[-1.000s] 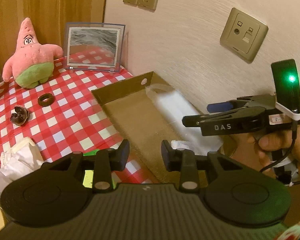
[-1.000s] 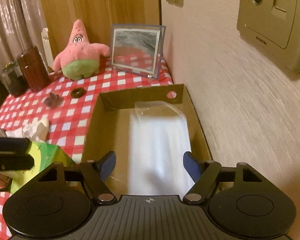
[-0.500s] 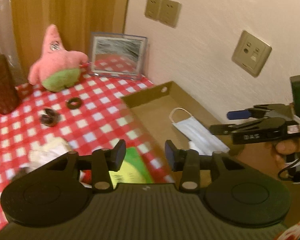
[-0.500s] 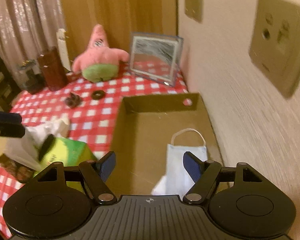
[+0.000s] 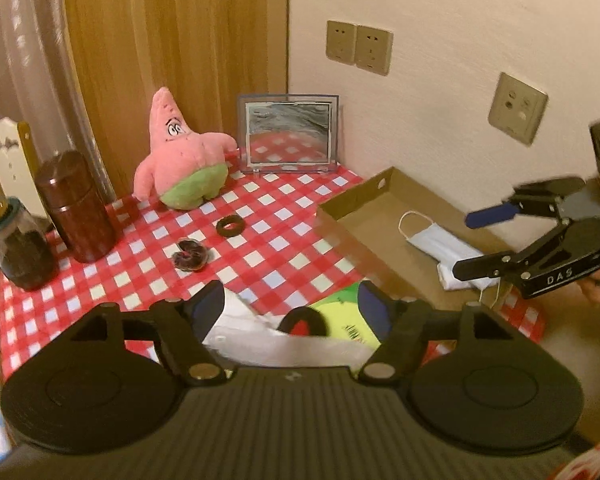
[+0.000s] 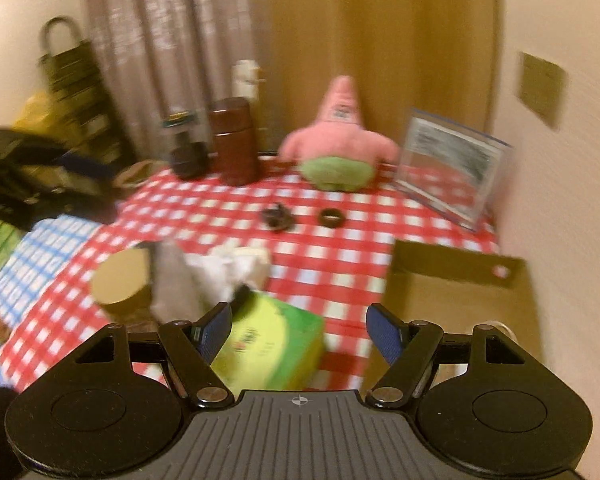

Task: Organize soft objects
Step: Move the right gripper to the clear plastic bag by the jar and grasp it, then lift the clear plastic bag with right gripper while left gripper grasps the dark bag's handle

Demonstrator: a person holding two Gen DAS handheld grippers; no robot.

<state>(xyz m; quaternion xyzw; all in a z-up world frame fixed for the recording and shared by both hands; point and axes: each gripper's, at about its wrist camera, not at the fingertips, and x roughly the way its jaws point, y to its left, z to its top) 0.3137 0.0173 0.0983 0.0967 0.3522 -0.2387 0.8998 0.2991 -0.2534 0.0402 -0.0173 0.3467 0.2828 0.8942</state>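
A pink and green starfish plush (image 5: 182,160) (image 6: 338,148) sits at the back of the red checked table. A white face mask (image 5: 436,240) lies in the open cardboard box (image 5: 364,200) (image 6: 452,276) by the wall. A green tissue box (image 6: 272,344) (image 5: 340,320) with white tissue (image 6: 236,268) sticking out stands at the near edge. My left gripper (image 5: 290,308) is open and empty above the tissue box. My right gripper (image 6: 300,326) is open and empty; in the left wrist view it (image 5: 466,244) hovers over the cardboard box.
A brown canister (image 5: 76,208) and a dark glass jar (image 5: 20,244) stand at the left. A framed picture (image 5: 290,134) leans on the wall. A black ring (image 5: 230,226) and a dark scrunchie (image 5: 190,256) lie mid-table. A tan-lidded jar (image 6: 120,284) stands near the tissue box.
Both grippers have pulled back and up from the cardboard box and turned left. The mask now lies in the box. The left jaws have opened wider.
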